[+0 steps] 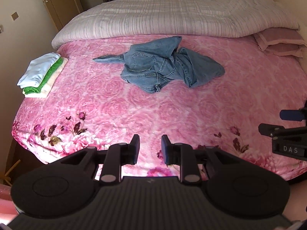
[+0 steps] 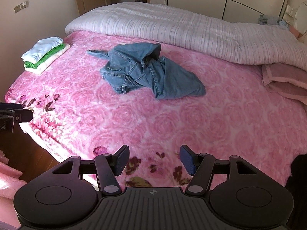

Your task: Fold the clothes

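Item: jeans (image 1: 165, 63), blue denim, unfolded. Lies crumpled at mid-bed on the pink floral blanket (image 1: 134, 111), short of the rolled striped quilt (image 1: 172, 19) behind it; one leg trails toward the folded stack (image 1: 42, 72), the other is bunched on the opposite side.

Folded stack: pale blue over green over cream, well left of the jeans by the blanket's edge, likely finished pieces kept clear of the working area.

Left gripper (image 1: 149, 149): released, narrow gap, nothing held, over the near blanket edge.

Right gripper (image 2: 153, 160): released wider, empty, likewise near.

Open room: bare blanket all around the jeans for spreading flat. Waistband orientation uncertain, probably facing left.
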Motion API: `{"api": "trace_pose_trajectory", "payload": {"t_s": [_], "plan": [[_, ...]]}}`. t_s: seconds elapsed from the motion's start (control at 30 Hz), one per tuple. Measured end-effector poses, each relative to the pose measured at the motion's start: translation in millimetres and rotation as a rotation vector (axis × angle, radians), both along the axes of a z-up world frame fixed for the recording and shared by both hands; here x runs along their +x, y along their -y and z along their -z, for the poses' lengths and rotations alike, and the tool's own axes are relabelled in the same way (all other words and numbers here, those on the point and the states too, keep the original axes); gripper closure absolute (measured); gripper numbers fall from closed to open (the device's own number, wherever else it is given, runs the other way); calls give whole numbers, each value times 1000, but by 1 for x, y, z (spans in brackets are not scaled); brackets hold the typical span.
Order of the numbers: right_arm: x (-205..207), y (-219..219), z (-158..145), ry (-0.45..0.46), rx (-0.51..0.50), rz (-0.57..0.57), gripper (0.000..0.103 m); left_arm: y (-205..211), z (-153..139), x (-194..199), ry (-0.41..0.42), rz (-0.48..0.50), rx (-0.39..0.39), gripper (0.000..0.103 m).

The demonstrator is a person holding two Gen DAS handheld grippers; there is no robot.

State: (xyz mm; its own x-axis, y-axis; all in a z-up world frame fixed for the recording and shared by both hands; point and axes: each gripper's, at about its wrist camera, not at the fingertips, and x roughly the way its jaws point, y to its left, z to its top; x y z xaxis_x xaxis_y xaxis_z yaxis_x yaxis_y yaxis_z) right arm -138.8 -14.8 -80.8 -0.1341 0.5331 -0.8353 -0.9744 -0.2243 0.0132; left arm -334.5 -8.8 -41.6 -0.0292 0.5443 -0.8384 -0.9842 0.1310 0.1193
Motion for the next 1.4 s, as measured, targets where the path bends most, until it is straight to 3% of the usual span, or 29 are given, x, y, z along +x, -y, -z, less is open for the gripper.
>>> {"api": "trace_pose_trajectory", "payload": {"t_s": [0.23,0.5,0.8,1.07,1.4], "plan": [[-30,-38,7,10,-19,58,41,-48,7,-33,16,47,-21,82],[-77,-95,14,27,-42,119,41,-131,15,-89,19,105,-42,82],[-99,-138,32,40,-109,230,41,-202,37,-138,53,151,-92,82],[-113,-165,75,81,-153,289,41,-246,85,-181,95,150,-167,80],[-156,-194,147,200,-168,165,41,-299,134,-218,90,100,-218,76]]}}
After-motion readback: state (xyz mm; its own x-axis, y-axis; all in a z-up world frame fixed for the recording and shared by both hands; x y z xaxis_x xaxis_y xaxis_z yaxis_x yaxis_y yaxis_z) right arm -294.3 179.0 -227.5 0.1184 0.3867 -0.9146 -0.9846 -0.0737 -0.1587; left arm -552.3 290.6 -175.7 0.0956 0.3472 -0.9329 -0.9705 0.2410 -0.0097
